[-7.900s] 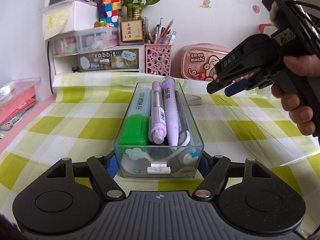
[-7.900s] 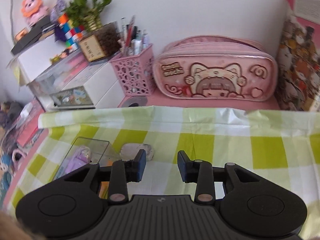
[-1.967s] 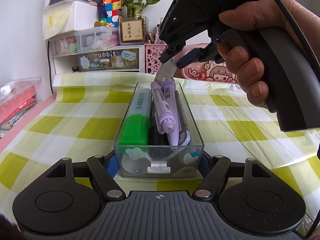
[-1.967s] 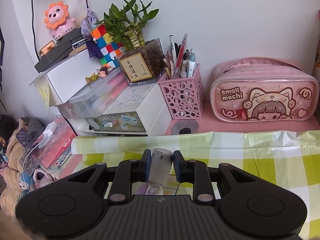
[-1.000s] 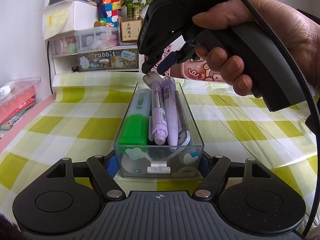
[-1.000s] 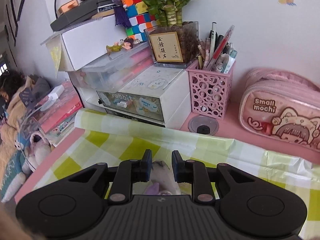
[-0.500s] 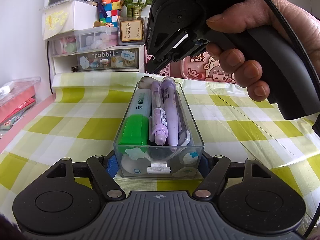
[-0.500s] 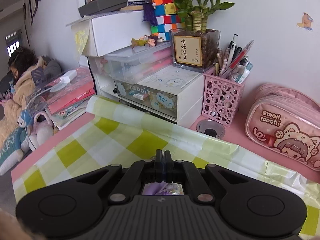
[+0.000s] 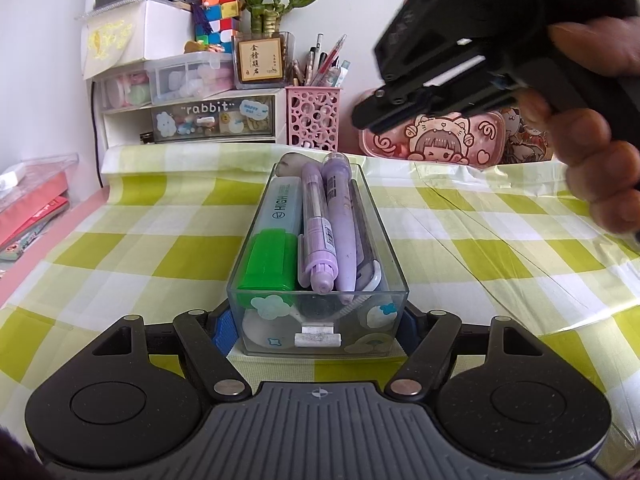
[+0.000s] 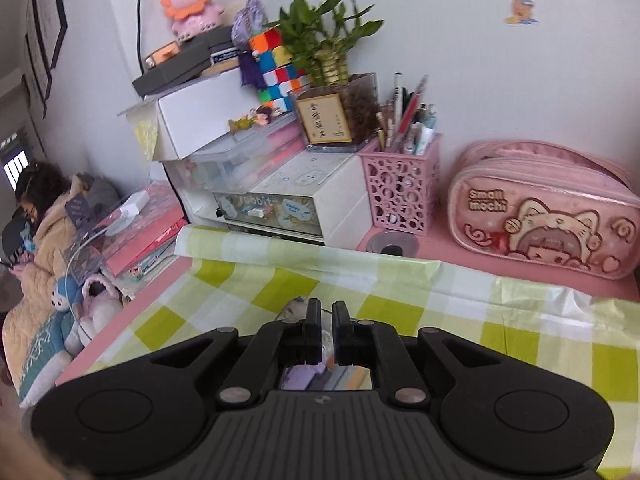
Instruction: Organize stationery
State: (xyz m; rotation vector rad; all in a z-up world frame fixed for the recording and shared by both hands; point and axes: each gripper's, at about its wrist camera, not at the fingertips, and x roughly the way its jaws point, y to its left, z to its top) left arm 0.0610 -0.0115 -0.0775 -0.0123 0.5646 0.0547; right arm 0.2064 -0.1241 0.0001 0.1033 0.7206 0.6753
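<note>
A clear plastic box (image 9: 318, 312) stands on the checked cloth, held at its near end between the fingers of my left gripper (image 9: 316, 326). It holds a green highlighter (image 9: 274, 252), two purple pens (image 9: 328, 232) and a grey eraser (image 9: 294, 162) lying at its far end. My right gripper (image 9: 360, 114) hovers above and to the right of the box, empty, its fingers nearly together with a narrow gap. In the right wrist view the right gripper (image 10: 326, 322) sits above the box, and the eraser (image 10: 294, 308) shows just left of the fingertips.
A pink mesh pen holder (image 9: 314, 118), a "rabbit" drawer unit (image 9: 208, 118) and a pink pencil case (image 9: 440, 140) line the back wall. A potted bamboo (image 9: 262, 28) and a colour cube (image 9: 218, 14) stand on the drawers. Pink books (image 10: 140, 236) lie at the left.
The right gripper has let the eraser go into the far end of the box, closed, then lifted away up and to the right. The left gripper and box have not moved.
</note>
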